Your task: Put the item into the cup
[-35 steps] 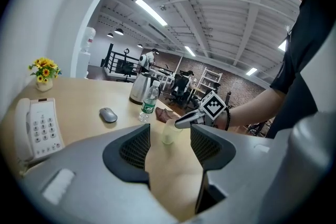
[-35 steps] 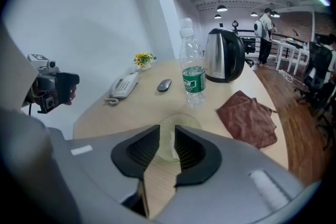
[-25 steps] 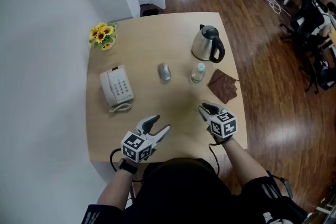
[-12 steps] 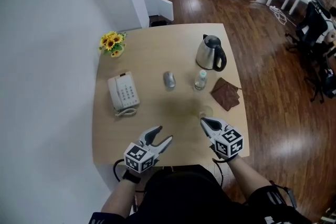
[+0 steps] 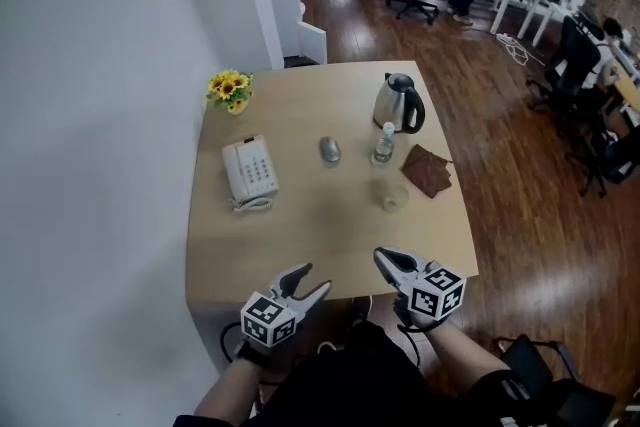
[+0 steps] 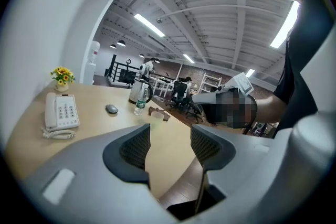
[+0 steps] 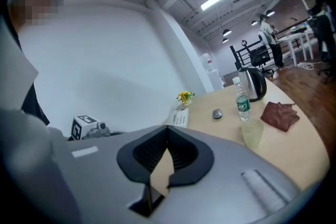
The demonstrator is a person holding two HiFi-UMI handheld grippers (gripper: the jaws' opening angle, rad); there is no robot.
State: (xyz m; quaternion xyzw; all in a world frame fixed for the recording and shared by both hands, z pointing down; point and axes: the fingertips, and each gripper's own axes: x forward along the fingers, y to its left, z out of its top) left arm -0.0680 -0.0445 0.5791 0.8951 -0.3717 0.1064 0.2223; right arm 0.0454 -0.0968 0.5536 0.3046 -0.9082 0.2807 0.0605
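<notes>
A translucent cup (image 5: 391,197) stands on the right side of the wooden table (image 5: 300,235), also seen in the right gripper view (image 7: 252,134). Beyond it are a small water bottle (image 5: 382,143), a grey mouse (image 5: 329,149) and a brown cloth (image 5: 427,170). My left gripper (image 5: 311,279) hovers at the table's near edge, open and empty (image 6: 170,144). At the near right, my right gripper (image 5: 384,258) is shut with nothing between its jaws (image 7: 168,129). Both are well short of the cup.
A steel kettle (image 5: 398,103) stands at the far right, a white desk phone (image 5: 250,172) at the left and yellow flowers (image 5: 230,90) in the far left corner. White wall runs along the left. Office chairs and desks stand on the wooden floor beyond.
Both grippers have drawn back from over the table to its near edge, and the table now sits farther off. The right gripper's jaws have come together.
</notes>
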